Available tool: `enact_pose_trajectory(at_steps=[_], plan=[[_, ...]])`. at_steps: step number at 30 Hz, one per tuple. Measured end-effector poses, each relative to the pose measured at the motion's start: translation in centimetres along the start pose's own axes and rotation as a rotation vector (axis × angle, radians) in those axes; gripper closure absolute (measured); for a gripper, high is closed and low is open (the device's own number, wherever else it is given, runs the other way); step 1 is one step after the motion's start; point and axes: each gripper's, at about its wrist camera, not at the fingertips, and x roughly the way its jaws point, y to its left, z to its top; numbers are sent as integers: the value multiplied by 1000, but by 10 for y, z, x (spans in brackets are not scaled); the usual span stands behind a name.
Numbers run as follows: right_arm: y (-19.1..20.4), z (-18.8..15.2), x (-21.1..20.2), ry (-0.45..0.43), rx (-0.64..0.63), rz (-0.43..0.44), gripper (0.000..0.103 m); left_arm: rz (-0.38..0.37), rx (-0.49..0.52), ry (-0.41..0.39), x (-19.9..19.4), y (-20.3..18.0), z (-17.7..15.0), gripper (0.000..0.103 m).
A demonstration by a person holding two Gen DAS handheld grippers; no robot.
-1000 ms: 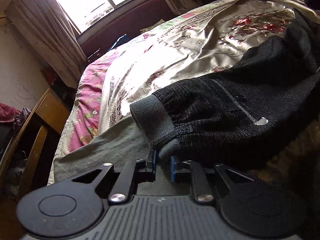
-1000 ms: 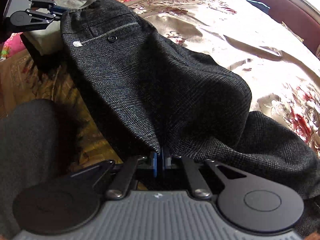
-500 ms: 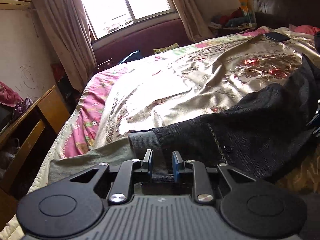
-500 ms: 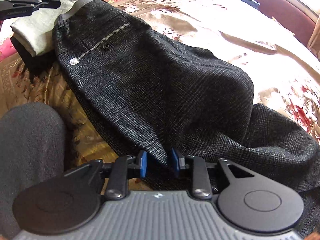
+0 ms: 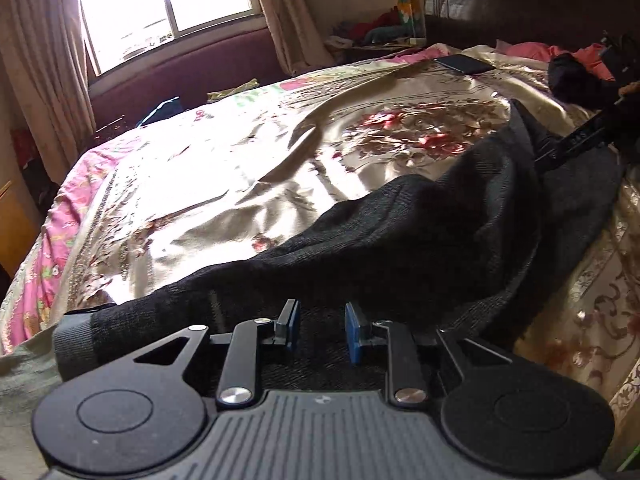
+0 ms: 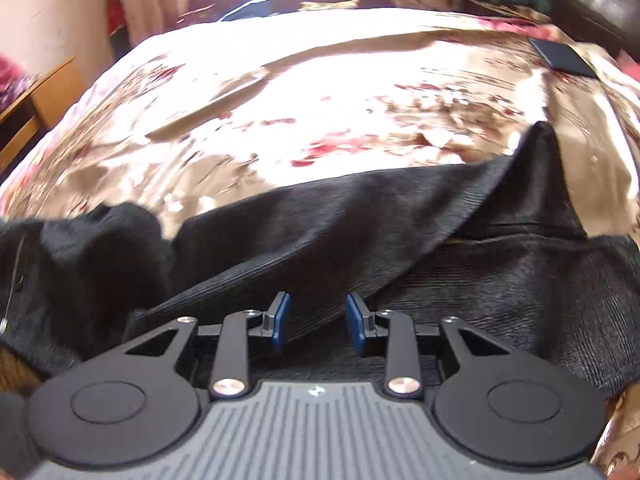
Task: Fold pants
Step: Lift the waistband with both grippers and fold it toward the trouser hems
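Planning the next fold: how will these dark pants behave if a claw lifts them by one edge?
Probably floppy: the pants already drape in soft ridges and a peak over the bedspread. Likely fairly heavy for cloth, since the weave looks thick. They may slide easily, as the bedspread looks glossy. Both the left claw and right claw stand open.

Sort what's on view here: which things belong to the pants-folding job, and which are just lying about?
Job: dark pants, left gripper, right gripper, both open.
Lying about: phone, pink clothes, grey-green garment, floral bedspread.
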Motion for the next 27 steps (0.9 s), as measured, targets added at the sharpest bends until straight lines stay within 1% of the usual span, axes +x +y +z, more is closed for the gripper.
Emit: enact_pose_trajectory(at_steps=[3, 6, 8, 10, 11, 12, 13, 14, 15, 16, 18, 20, 22, 23, 24, 25, 27], plan=[[-54, 16, 9, -57, 193, -7, 70, -160, -5, -14, 32, -43, 19, 64], [-91, 39, 25, -94, 322, 13, 68, -263, 23, -23, 62, -82, 37, 63], [-104, 52, 36, -110, 379, 25, 64, -309, 34, -21, 77, -100, 46, 63], [-114, 67, 52, -115, 433, 36, 62, -337, 36, -12, 89, -112, 53, 63], [-117, 71, 56, -119, 444, 20, 62, -343, 36, -8, 92, -117, 56, 63], [-114, 82, 69, -126, 445, -19, 62, -344, 33, -2, 96, -120, 57, 63], [-117, 86, 75, -132, 440, -52, 64, -343, 25, 5, 100, -122, 59, 63], [-119, 89, 79, -130, 446, -67, 80, -345, 18, 13, 103, -125, 60, 63], [-122, 91, 82, -121, 461, -61, 94, -349, 15, 16, 105, -126, 61, 63], [-124, 94, 82, -119, 481, -39, 98, -350, 15, 18, 106, -128, 62, 63], [-125, 94, 65, -163, 495, 19, 99, -344, 27, 22, 106, -130, 65, 63], [-121, 100, 27, -249, 496, 113, 99, -333, 50, 9, 101, -132, 69, 63], [-122, 96, -20, -345, 474, 188, 99, -335, 73, -15, 90, -134, 74, 63], [-124, 92, -38, -380, 465, 211, 99, -338, 85, -24, 85, -136, 76, 63], [-127, 84, -61, -422, 459, 231, 99, -339, 100, -33, 80, -139, 77, 63], [-133, 72, -80, -456, 454, 234, 99, -342, 115, -39, 75, -143, 76, 63], [-148, 36, -107, -497, 464, 200, 99, -361, 137, -32, 72, -153, 71, 63]])
